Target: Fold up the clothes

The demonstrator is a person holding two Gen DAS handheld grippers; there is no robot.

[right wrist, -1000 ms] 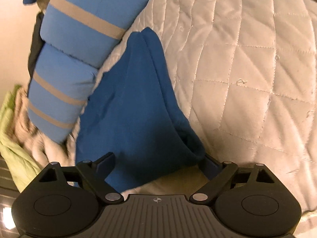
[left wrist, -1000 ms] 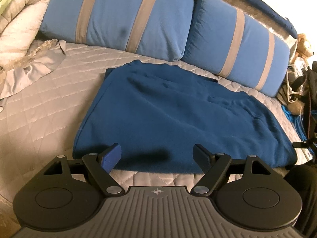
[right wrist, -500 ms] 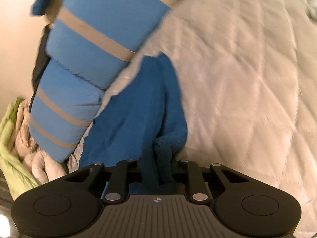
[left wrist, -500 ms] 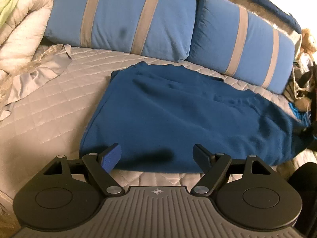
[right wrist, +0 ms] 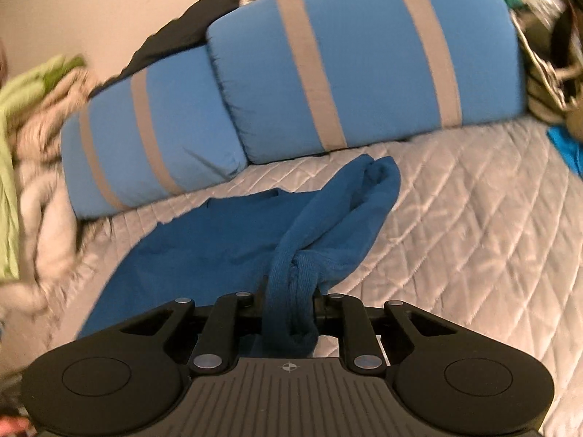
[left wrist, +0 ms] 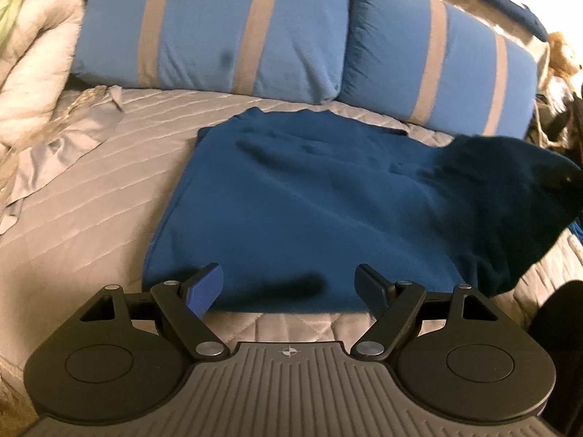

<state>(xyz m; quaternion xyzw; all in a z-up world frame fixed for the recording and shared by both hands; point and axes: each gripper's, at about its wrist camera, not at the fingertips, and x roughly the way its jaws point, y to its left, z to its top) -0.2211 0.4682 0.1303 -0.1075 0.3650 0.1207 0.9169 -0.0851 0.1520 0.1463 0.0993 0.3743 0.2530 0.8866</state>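
Note:
A dark blue garment (left wrist: 309, 211) lies spread on the quilted grey bed (left wrist: 91, 218). My left gripper (left wrist: 289, 287) is open and empty, hovering just above the garment's near edge. My right gripper (right wrist: 289, 298) is shut on a bunched end of the blue garment (right wrist: 291, 291) and holds it lifted off the bed. In the left wrist view that lifted end (left wrist: 510, 182) rises at the right. The rest of the garment (right wrist: 204, 236) trails down to the bed on the left.
Two light blue pillows with grey stripes (left wrist: 218, 29) (left wrist: 437, 54) stand along the back of the bed. A white duvet (left wrist: 32, 73) and a grey cloth (left wrist: 73, 138) lie at the left. Clutter (right wrist: 554, 54) sits beyond the right edge.
My right gripper closed on the garment's end, lifted it and swung it up over the bed. The garment's right end now stands raised. My left gripper stayed open over the near edge.

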